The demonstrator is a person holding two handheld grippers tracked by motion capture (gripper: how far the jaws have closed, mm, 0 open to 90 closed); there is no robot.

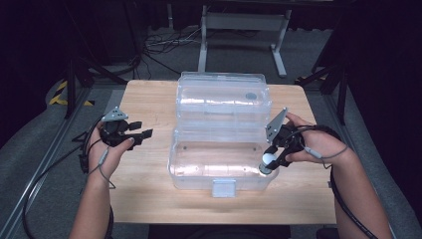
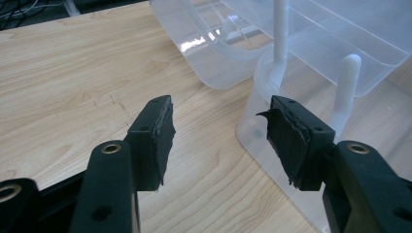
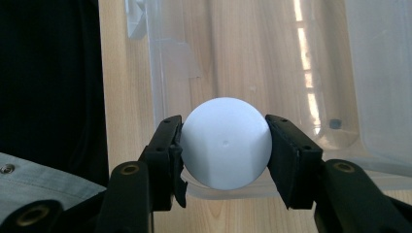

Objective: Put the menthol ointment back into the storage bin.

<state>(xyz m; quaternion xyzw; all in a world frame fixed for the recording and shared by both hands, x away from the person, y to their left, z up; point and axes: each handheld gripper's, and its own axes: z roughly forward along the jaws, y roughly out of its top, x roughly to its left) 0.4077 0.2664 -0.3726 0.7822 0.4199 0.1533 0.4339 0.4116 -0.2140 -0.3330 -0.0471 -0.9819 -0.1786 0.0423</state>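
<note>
Ball point(image 3: 226, 143), white, clamped between the pads of the right claw point(image 1: 271, 162) above the near right rim of the open clear box point(image 1: 191, 179) on the counter point(image 1: 144, 199); left claw point(image 2: 218, 141) released, idle beside the box; step judged placing, next move lowering then unclenching.

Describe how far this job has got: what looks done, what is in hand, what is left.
Done: the clear box lies open on the table, lid swung back.
In hand: the right gripper clamps a white ball over the box's rim.
Left: the ball is not yet released, probably into the box; the left gripper waits open beside the box.
</note>
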